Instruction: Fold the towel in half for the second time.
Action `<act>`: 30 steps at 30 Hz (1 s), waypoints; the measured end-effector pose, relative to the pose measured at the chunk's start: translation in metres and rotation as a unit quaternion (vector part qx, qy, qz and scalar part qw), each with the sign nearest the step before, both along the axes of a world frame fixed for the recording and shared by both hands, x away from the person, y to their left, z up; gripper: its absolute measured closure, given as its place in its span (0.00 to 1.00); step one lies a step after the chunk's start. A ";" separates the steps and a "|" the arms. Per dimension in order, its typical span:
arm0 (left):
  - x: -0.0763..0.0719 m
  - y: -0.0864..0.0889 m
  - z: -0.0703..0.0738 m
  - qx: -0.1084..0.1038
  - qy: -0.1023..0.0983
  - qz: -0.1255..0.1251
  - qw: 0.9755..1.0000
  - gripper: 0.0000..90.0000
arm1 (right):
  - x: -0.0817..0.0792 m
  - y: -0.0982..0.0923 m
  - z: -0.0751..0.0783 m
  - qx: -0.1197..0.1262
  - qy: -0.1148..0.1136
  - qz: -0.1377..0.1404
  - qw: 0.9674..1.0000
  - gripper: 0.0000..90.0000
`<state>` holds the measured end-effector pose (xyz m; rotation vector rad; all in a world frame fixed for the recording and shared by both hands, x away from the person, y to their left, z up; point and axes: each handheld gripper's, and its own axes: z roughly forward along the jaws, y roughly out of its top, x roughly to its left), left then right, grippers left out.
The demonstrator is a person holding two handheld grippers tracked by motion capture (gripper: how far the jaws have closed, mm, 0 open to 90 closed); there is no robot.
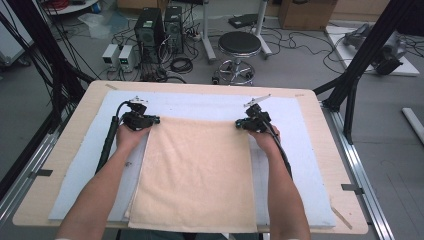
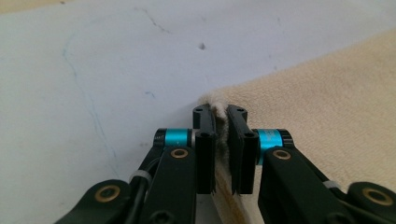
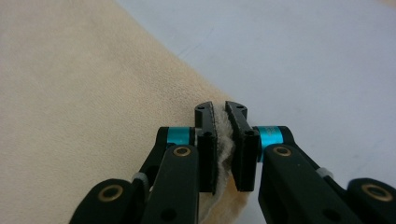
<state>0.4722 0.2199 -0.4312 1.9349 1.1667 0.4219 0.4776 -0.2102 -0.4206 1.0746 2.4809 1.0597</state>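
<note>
Towel (image 1: 195,170) corners between clamped fingers (image 2: 204,140)

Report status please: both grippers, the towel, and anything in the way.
Left gripper shut on towel, far left corner. Right gripper shut on far right corner. Towel flat on the white mat. Nothing in the way.

Even, soft overhead light fills the high view, with faint shadows under the forearms and mild bending of straight lines toward 3 and 9 o'clock. The picture is slightly soft throughout. In both gripper views the near black arms at 6 o'clock blur, and the pale mat (image 2: 116,70) looks washed, without glare.
</note>
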 end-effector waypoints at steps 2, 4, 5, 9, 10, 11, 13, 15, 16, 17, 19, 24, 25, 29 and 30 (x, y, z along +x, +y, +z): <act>0.002 0.001 0.006 -0.010 -0.005 0.006 1.000 0.94 | -0.001 -0.004 0.006 0.009 -0.018 -0.010 1.000 0.93; 0.005 -0.002 0.015 -0.010 -0.019 0.007 1.000 0.94 | -0.001 -0.007 0.012 0.015 -0.035 -0.017 0.999 0.94; 0.007 -0.003 0.020 -0.012 -0.025 0.007 1.000 0.95 | -0.001 -0.009 0.014 0.020 -0.042 -0.021 0.999 0.94; 0.011 -0.004 0.037 -0.017 -0.046 0.007 0.999 0.95 | -0.003 -0.017 0.022 0.043 -0.063 -0.034 0.997 0.93; 0.012 -0.003 0.039 -0.017 -0.045 0.005 0.999 0.95 | -0.003 -0.018 0.023 0.054 -0.064 -0.034 0.996 0.93; 0.013 -0.003 0.040 -0.014 -0.045 0.004 0.999 0.95 | -0.004 -0.018 0.024 0.056 -0.064 -0.031 0.996 0.93; 0.013 -0.001 0.039 -0.007 -0.043 0.004 0.999 0.95 | -0.005 -0.016 0.024 0.056 -0.059 -0.023 0.996 0.93; 0.014 0.001 0.039 -0.005 -0.043 0.007 0.999 0.95 | -0.007 -0.013 0.024 0.055 -0.057 -0.016 0.997 0.93; 0.014 0.002 0.040 -0.003 -0.046 0.006 0.999 0.95 | -0.008 -0.012 0.025 0.053 -0.056 -0.011 0.997 0.93; 0.013 0.003 0.040 -0.007 -0.048 0.007 0.999 0.95 | -0.009 -0.010 0.026 0.051 -0.058 -0.006 0.997 0.93; 0.013 0.004 0.041 -0.010 -0.049 0.006 0.999 0.95 | -0.011 -0.010 0.028 0.052 -0.060 -0.003 0.997 0.93; 0.007 0.008 0.046 -0.023 -0.050 -0.019 0.998 0.95 | -0.015 -0.015 0.033 0.063 -0.056 0.012 0.996 0.92; 0.004 0.009 0.047 -0.024 -0.055 -0.023 0.998 0.95 | -0.017 -0.015 0.036 0.060 -0.062 0.019 0.996 0.92; -0.011 0.014 0.052 -0.031 -0.062 -0.042 0.997 0.95 | -0.028 -0.018 0.046 0.072 -0.071 0.032 0.994 0.92; -0.016 0.015 0.053 -0.031 -0.065 -0.048 0.996 0.95 | -0.031 -0.019 0.047 0.074 -0.072 0.036 0.994 0.92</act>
